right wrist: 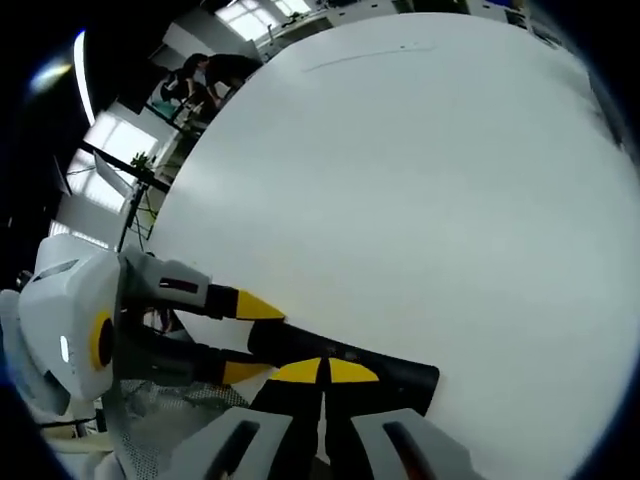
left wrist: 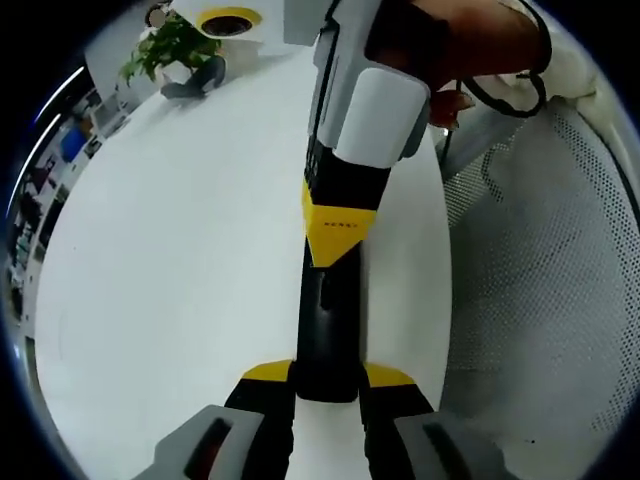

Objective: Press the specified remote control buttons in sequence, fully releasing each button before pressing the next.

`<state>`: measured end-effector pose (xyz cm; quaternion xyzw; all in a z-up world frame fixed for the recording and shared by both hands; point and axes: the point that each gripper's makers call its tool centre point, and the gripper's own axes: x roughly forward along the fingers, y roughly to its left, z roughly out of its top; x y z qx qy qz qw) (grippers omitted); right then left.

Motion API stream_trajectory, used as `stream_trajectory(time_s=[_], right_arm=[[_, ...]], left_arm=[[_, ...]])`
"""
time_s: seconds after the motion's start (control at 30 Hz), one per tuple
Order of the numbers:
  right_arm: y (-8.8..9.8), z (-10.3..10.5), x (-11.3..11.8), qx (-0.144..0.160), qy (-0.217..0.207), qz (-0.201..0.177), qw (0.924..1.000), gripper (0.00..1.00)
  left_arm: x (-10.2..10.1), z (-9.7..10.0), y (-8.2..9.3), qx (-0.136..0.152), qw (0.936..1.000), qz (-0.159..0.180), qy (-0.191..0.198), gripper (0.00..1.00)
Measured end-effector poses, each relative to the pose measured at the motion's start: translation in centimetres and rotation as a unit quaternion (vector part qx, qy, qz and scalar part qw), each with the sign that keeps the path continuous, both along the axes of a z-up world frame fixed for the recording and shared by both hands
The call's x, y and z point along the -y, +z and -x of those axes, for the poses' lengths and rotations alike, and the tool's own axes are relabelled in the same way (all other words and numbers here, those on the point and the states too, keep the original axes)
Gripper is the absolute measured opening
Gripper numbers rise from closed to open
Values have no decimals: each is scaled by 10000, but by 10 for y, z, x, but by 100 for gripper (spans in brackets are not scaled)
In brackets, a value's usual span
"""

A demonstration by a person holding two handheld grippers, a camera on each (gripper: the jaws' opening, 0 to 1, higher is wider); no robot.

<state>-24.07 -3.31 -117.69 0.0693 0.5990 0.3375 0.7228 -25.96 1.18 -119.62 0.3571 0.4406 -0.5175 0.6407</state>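
The black remote control (left wrist: 328, 320) lies on the white table (left wrist: 180, 270), close to the table's edge, where a white perforated mesh surface (left wrist: 550, 290) begins just beside it. In the left gripper view the left gripper (left wrist: 328, 385) holds one end of the remote: its yellow-tipped jaws are pinched on the two sides of that end. The right gripper (left wrist: 338, 225) comes in from above in that view, its yellow tip resting on the top face of the remote, with a person's hand (left wrist: 450, 40) on its handle.

In the right gripper view the right gripper's (right wrist: 325, 372) jaws are pressed together, their yellow tips touching on top of the remote (right wrist: 350, 365); the left gripper (right wrist: 240, 335) reaches in from the left with a jaw on either side of the remote's end.

Most of the table is bare and open away from the edge. At the far corner stand a green potted plant (left wrist: 175, 50) and a yellow-rimmed round object (left wrist: 228, 18), well apart from the remote.
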Motion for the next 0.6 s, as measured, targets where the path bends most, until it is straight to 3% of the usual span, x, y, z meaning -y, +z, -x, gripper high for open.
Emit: stream_trajectory(time_s=[0.23, 0.6], right_arm=[[-4, 7, 0, -131, 135, 99, 9998, 0], [-7, 6, 1, -52, 232, 236, 9994, 0]], left_arm=[[0, 0, 0, 2, 10000, -15, 10, 24], [1, -1, 0, 18, 10000, 72, 56, 24]])
